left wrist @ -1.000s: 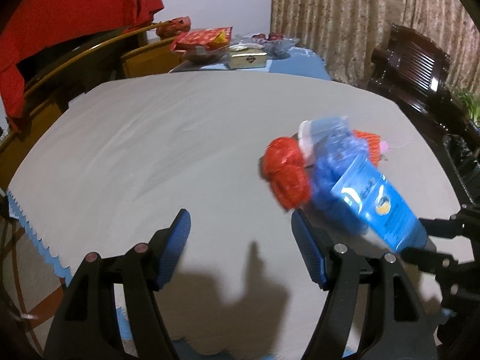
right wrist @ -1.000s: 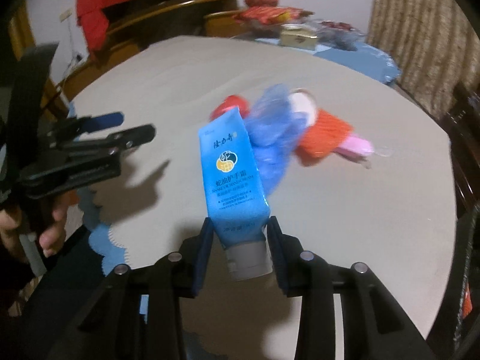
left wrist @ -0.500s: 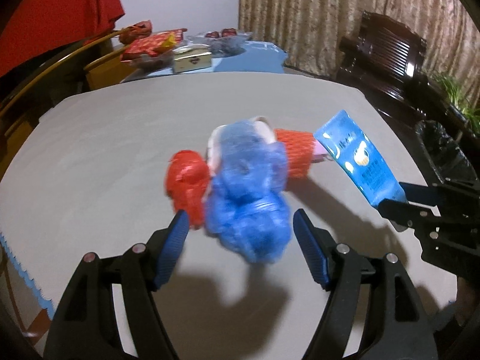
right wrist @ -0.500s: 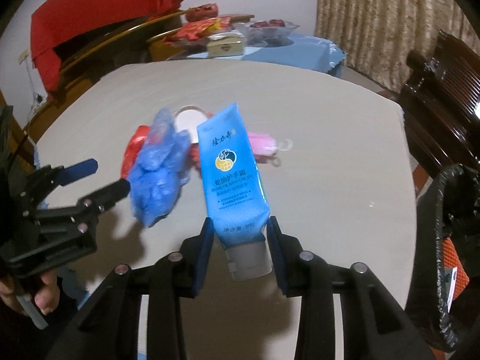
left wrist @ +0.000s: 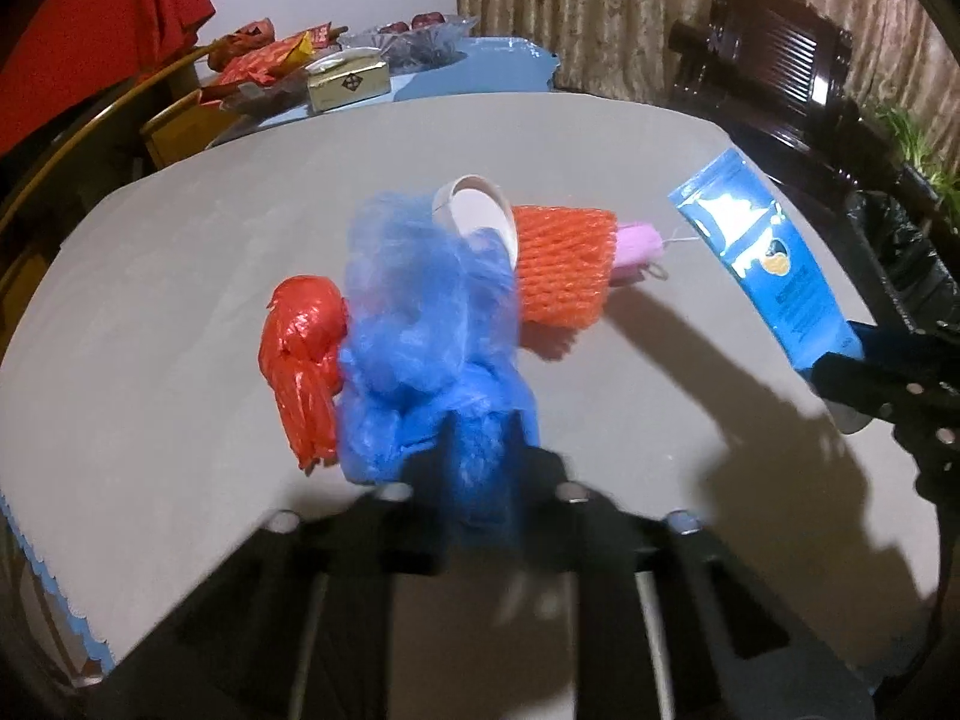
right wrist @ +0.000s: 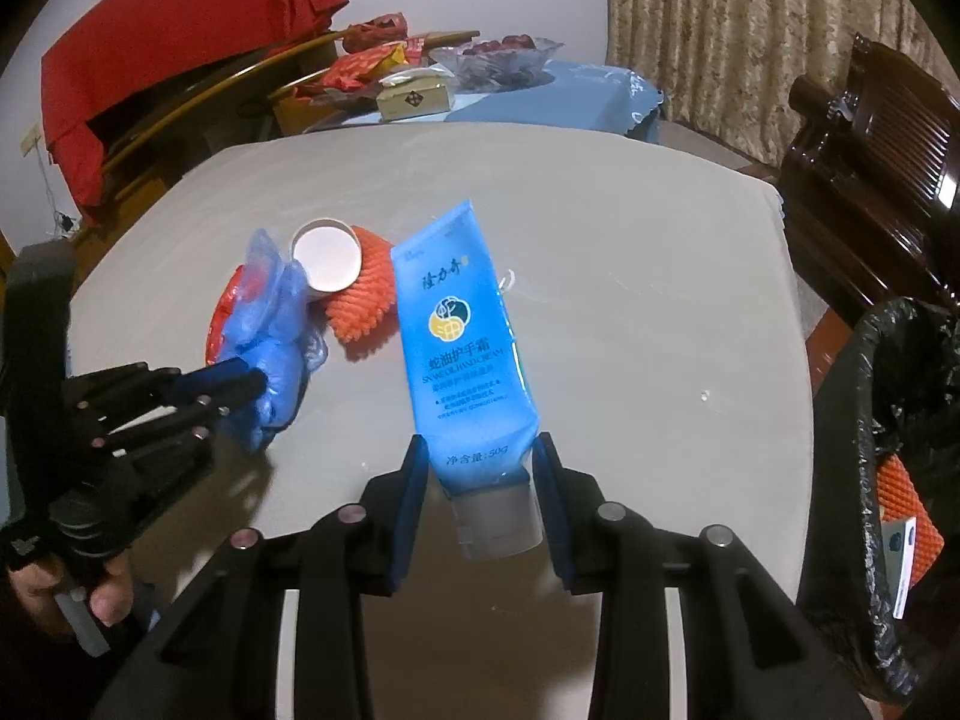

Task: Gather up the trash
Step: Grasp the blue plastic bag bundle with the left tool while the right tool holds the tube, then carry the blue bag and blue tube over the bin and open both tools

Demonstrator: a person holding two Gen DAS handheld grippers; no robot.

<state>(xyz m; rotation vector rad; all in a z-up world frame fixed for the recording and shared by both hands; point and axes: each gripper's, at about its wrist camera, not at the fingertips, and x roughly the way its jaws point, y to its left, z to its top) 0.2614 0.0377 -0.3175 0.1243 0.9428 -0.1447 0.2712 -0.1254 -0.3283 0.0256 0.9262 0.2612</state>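
A crumpled blue plastic bag [left wrist: 420, 324] lies on the grey round table [left wrist: 180, 276]. My left gripper [left wrist: 480, 450] is closing on its near end, and the blurred jaws pinch the plastic. Against the bag lie a red plastic bag [left wrist: 303, 360], a white paper cup [left wrist: 480, 216], an orange foam net [left wrist: 564, 264] and a pink item [left wrist: 636, 252]. My right gripper [right wrist: 480, 480] is shut on a blue hand cream tube [right wrist: 462, 342] near its grey cap, held above the table. The right wrist view shows the left gripper [right wrist: 252, 378] at the blue bag [right wrist: 270, 330].
A bin lined with a black bag [right wrist: 900, 420] stands off the table's right edge, with an orange net inside. A dark wooden chair [right wrist: 870, 150] is behind it. A side table [right wrist: 540, 84] with boxes and snacks sits beyond the far edge.
My left gripper moved in over the blue bag and its wide-open jaws came together on the plastic. My right gripper carried the tube to the right, toward the bin.
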